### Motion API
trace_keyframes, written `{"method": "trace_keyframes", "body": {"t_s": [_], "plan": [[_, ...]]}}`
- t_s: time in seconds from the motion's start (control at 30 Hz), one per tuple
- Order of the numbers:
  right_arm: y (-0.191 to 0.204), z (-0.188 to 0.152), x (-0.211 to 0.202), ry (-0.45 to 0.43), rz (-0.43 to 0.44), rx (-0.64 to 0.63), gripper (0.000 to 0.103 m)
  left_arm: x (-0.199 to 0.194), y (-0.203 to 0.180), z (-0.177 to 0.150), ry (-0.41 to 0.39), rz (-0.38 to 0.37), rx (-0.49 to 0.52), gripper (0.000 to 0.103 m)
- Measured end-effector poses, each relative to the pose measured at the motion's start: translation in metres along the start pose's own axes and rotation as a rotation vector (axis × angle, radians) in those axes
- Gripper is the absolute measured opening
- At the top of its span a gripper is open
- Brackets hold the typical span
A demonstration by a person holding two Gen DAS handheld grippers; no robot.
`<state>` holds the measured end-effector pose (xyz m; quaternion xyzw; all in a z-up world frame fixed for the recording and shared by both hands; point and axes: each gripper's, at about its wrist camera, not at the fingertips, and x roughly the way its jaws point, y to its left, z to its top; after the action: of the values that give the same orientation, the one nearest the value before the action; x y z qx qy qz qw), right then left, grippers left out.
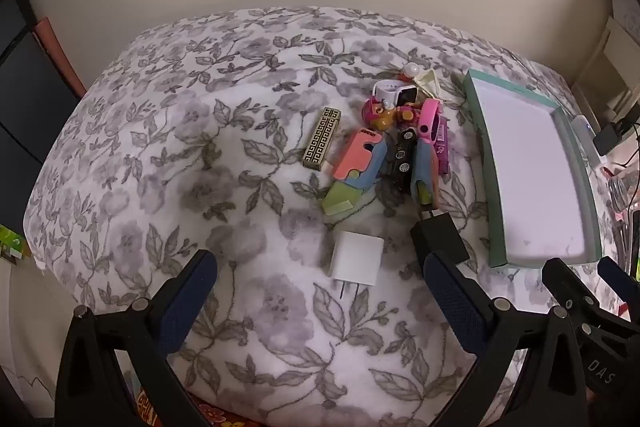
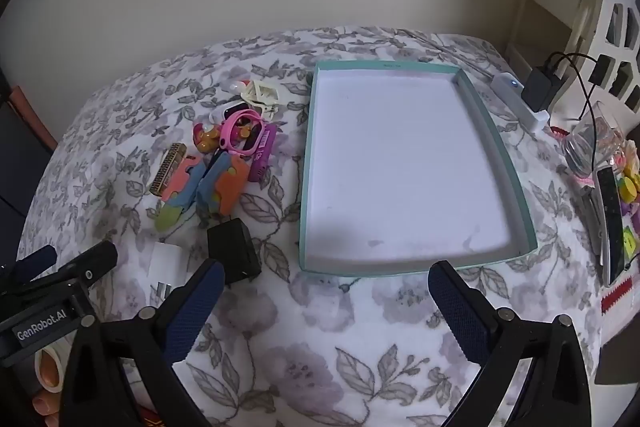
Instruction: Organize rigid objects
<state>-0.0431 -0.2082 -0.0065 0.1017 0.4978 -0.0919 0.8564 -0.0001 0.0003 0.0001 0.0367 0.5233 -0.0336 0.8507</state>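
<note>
A pile of small rigid objects lies on the floral cloth: a white charger [image 1: 356,259], a black adapter [image 1: 440,239], a gold patterned bar [image 1: 322,138], pink-and-blue toy pieces [image 1: 360,163], a pink watch [image 1: 430,123] and a white watch [image 1: 394,93]. An empty teal-rimmed tray [image 1: 480,147] lies to their right; it also shows in the right wrist view [image 2: 308,167]. My left gripper [image 1: 320,291] is open, just short of the white charger. My right gripper [image 2: 326,291] is open, before the tray's near rim. The black adapter [image 2: 234,251] sits by its left finger.
The floral cloth [image 2: 320,347] covers the whole surface. Right of the tray are a white power strip with a black plug [image 2: 536,95], a glass [image 2: 588,147], remotes [image 2: 610,223] and small colourful items. A wall stands behind.
</note>
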Motion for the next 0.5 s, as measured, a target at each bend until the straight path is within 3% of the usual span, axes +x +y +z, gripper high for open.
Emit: {"method": "trace_keyframes", "body": {"t_s": [0.5], "plan": [[-0.0009,0.0006,0.0045,0.017,-0.009,0.007,0.103,-0.0008,0.0046,0.0016,0.001,0.018,-0.001,0.103]]}}
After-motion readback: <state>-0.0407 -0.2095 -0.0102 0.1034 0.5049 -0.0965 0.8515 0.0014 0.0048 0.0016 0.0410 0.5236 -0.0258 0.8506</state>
